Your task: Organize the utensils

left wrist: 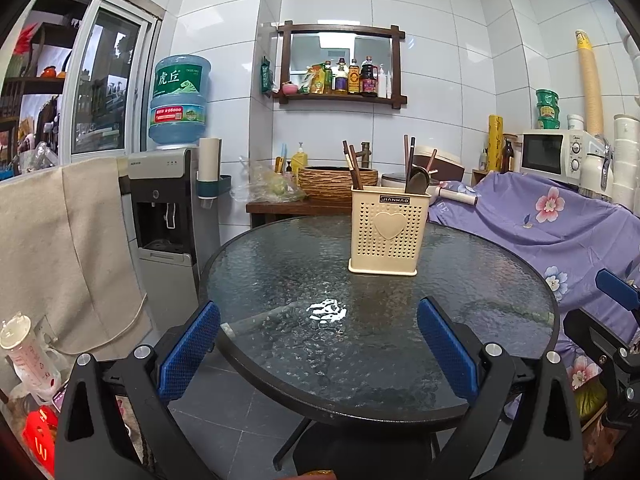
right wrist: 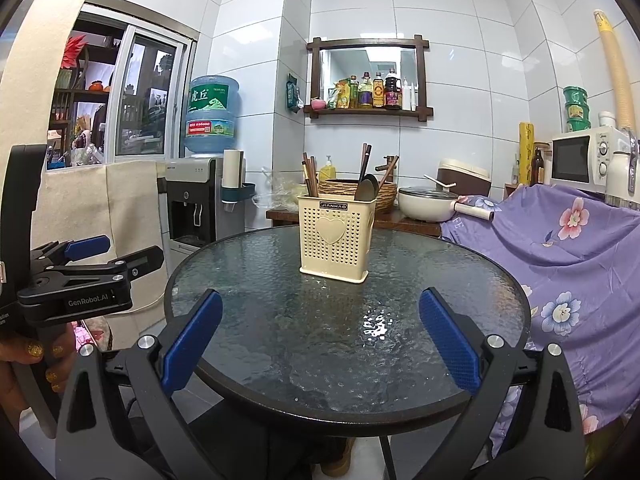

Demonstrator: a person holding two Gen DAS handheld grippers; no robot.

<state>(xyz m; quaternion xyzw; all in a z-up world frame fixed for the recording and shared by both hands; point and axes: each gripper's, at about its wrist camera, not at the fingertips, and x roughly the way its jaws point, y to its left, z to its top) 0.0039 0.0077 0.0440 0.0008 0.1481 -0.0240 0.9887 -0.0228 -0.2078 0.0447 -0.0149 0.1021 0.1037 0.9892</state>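
The utensil holder (left wrist: 389,234) stands upright on the glass table (left wrist: 280,280), at about 1 o'clock from the left gripper (left wrist: 318,350) and 12 o'clock from the right gripper (right wrist: 320,340). Chopsticks (left wrist: 352,168) and spoons (left wrist: 418,182) sit inside. Both grippers gape wide and hold nothing. Judging by this, sorting looks finished or not begun; any next move calls for reaching forward.

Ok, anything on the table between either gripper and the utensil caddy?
Nothing visible. Only bare glass table lies between the open left gripper, the open right gripper and the utensil caddy.
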